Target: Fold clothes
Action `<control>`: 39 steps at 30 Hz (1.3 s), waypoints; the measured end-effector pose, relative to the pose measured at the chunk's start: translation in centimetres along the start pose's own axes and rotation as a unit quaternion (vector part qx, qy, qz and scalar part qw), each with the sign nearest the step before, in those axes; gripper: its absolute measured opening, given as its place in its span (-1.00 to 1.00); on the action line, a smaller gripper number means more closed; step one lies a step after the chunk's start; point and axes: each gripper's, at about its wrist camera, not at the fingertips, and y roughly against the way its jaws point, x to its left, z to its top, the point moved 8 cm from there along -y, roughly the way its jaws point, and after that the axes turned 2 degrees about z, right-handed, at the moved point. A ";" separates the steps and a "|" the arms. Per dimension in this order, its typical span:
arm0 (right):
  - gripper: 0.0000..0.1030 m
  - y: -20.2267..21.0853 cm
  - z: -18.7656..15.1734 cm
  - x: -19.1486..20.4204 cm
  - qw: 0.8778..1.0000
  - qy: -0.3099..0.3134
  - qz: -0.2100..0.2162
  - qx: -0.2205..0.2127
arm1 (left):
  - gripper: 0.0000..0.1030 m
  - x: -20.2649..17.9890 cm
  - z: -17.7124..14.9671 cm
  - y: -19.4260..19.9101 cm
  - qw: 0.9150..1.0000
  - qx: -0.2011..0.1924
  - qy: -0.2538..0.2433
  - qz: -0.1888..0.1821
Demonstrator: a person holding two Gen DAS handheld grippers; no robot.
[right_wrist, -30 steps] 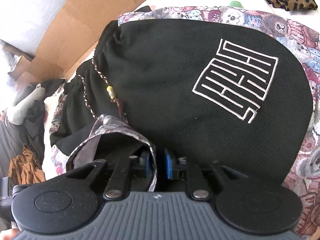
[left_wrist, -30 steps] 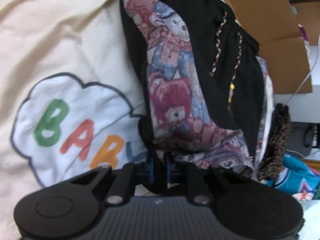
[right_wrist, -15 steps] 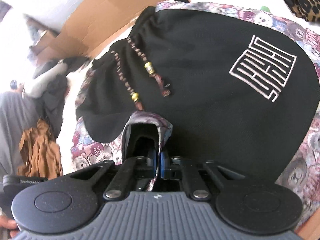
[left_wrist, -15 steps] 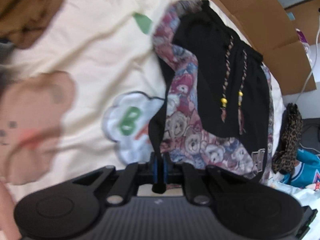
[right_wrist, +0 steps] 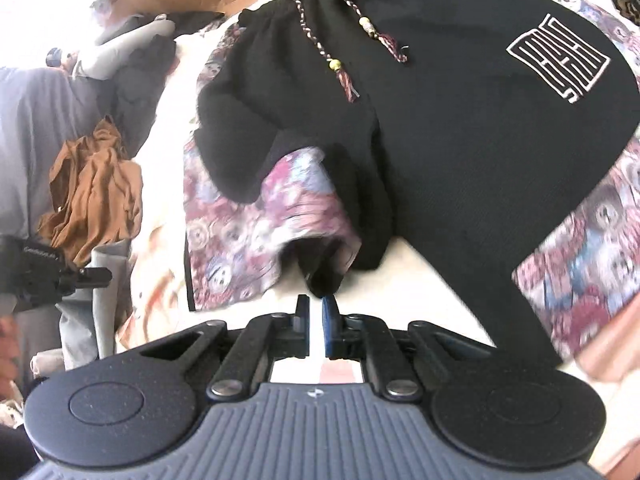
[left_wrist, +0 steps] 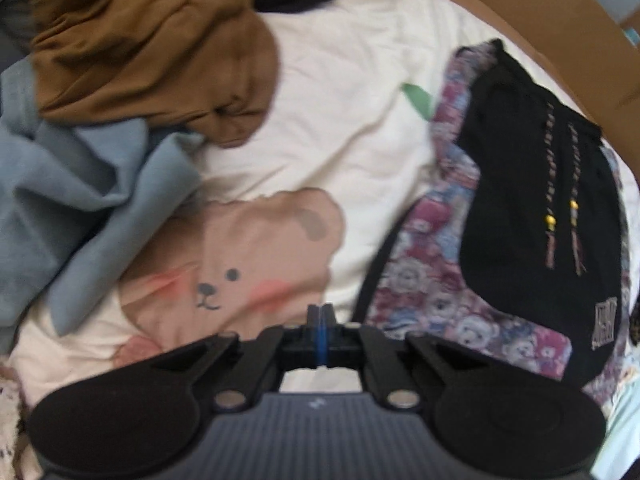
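The black shorts [right_wrist: 460, 128], lined in a teddy-bear print, are laid on a cream bedspread [left_wrist: 344, 120] with a bear face printed on it. In the left view they are seen folded lengthwise, drawcords on top, near the cardboard [left_wrist: 560, 28] at the bed's far edge.

The left tongs [left_wrist: 319, 316] are pressed together with nothing between them and are held above the bedspread, clear of the shorts. The right tongs [right_wrist: 316, 312] are opening; the hem [right_wrist: 320, 256] hangs just ahead of the fingertips, outside the gap, so nothing is pinched.

The hem is judged to be the weak spot. It is bunched and turned back so that the print lining shows, and it may spring open or slide off the fold once it is let lie. If the next fold is started without that corner being smoothed, a lump would be trapped inside. The drawcords [right_wrist: 344, 60] lie loose on top and could be snagged by a passing fingertip, which would drag the waistband askew.

A brown garment [left_wrist: 152, 44] and a blue one [left_wrist: 80, 192] are heaped just beside the working area and could be caught in a wide sweep.

No container is clearly shown; the cardboard looks like flattened or open box panels, and whether anything is held in it cannot be told.
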 end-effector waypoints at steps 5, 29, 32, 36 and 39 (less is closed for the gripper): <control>-0.05 0.8 -0.1 -1.5 1.000 -0.018 -0.012 -0.021 | -0.61 -0.4 0.1 -1.3 1.000 0.009 0.003 -0.020; -0.04 -6.5 -1.4 -8.3 0.907 -0.404 0.106 -0.051 | -0.70 -6.2 -2.4 -11.8 0.996 0.047 -0.079 0.010; -0.04 -7.3 -2.4 -8.2 0.890 -0.437 0.119 -0.047 | -0.92 -5.6 -2.2 -11.5 0.995 0.066 -0.070 0.018; -0.04 -7.3 -3.0 -8.3 0.877 -0.461 0.128 -0.052 | -0.94 -5.1 -1.5 -10.2 0.993 0.061 -0.086 0.046; -0.04 -6.8 -3.1 -8.7 0.870 -0.472 0.129 -0.065 | -0.94 -4.2 -0.9 -9.0 0.993 0.052 -0.083 0.068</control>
